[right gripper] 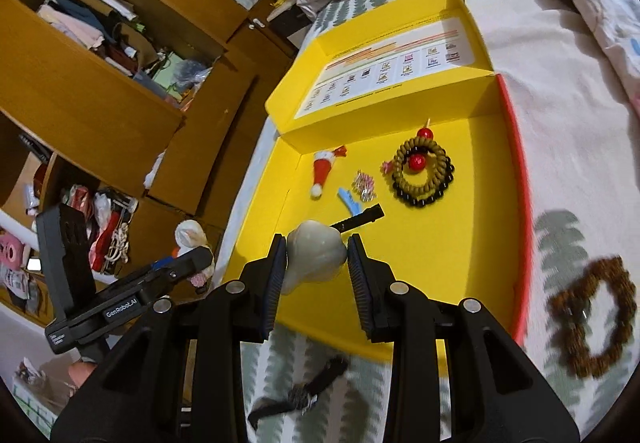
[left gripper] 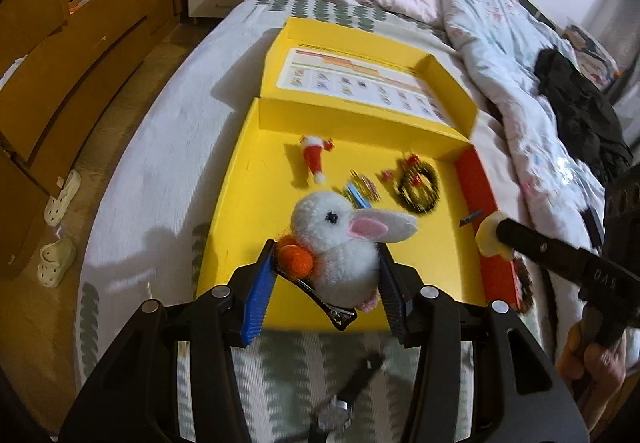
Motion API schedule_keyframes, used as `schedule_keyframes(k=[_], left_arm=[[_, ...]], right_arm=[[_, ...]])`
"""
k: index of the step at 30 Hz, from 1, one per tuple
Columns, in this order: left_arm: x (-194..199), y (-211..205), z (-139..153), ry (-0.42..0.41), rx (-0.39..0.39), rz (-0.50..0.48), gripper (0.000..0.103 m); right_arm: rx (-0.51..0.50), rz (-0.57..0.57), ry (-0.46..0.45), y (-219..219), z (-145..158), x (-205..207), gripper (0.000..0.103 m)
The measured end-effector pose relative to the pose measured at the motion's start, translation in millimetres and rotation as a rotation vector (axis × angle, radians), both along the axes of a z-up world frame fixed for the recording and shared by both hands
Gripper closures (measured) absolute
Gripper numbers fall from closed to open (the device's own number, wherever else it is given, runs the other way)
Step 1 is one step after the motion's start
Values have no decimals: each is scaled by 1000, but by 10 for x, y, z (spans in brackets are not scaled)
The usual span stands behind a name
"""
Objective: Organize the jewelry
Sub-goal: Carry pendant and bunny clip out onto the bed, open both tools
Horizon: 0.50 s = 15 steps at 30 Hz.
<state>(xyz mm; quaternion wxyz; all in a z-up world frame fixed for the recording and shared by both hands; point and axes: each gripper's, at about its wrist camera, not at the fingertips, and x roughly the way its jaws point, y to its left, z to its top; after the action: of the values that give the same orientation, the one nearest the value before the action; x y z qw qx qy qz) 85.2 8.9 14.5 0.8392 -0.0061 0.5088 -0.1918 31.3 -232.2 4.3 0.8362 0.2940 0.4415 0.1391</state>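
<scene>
An open yellow box (left gripper: pixel 240 179) lies on the bed with a printed chart inside its lid. On its floor lie a Santa-hat clip (left gripper: pixel 314 159), a blue clip (left gripper: pixel 357 195) and a coil of dark and tan beads (left gripper: pixel 419 187). My left gripper (left gripper: pixel 326 246) is shut on a white plush rabbit clip (left gripper: pixel 336 239) with an orange carrot, held above the box's near end. My right gripper (right gripper: pixel 317 241) is shut on a pale pear-shaped ornament (right gripper: pixel 316 257), and a black clip (right gripper: pixel 360 221) sticks out behind it. It also hangs over the box floor (right gripper: pixel 460 243).
A black-strapped watch (right gripper: pixel 304 395) lies on the leaf-patterned sheet just before the box. A brown bead bracelet (right gripper: pixel 592 317) rests on the sheet to the box's right. Rumpled quilts (left gripper: pixel 500 43) lie beyond, with open wooden wardrobe shelves (right gripper: pixel 100 23) at the left and slippers (left gripper: pixel 56 259) on the floor.
</scene>
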Motion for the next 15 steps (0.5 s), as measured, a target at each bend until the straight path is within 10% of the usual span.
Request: schedule_keyframes(k=[15], left_arm=[[-810,244,-628,97,171,-64,54]], right_arm=[[-100,88,77,273,-224,-1248,70]])
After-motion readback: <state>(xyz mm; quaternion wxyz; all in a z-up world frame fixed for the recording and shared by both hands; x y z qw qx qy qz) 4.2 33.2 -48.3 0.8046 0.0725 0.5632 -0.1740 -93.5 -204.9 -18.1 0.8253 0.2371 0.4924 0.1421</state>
